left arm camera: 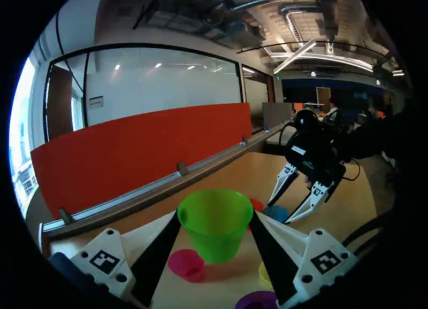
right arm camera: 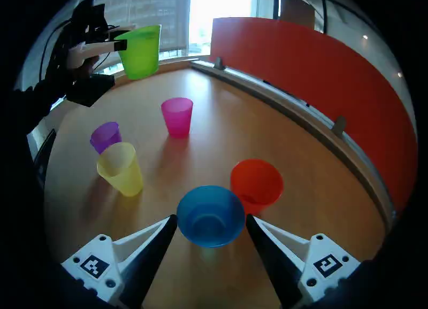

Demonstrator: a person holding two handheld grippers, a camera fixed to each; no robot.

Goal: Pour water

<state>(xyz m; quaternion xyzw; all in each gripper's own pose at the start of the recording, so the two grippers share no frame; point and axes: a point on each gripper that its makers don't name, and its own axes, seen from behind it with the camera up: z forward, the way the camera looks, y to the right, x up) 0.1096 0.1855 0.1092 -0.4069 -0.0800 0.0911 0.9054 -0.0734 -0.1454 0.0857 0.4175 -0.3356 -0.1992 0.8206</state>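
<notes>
1. Two tools are at work: the left tool (left arm camera: 215, 218) is clamped on a green cup (left arm camera: 215, 231), held in the air above the worktop (right arm camera: 224, 132).
2. Right tool (right arm camera: 209, 222) has its fingers close on either side of a blue cup (right arm camera: 209, 213) on the worktop; I cannot tell whether they press it.
3. Red cup (right arm camera: 257, 183) stands just beside the blue one; pink cup (right arm camera: 177, 115), purple cup (right arm camera: 105, 136) and yellow cup (right arm camera: 120, 167) stand farther off.

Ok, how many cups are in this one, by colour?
green cup: 1
pink cup: 1
purple cup: 1
yellow cup: 1
orange cup: 1
blue cup: 1
Total: 6
</notes>
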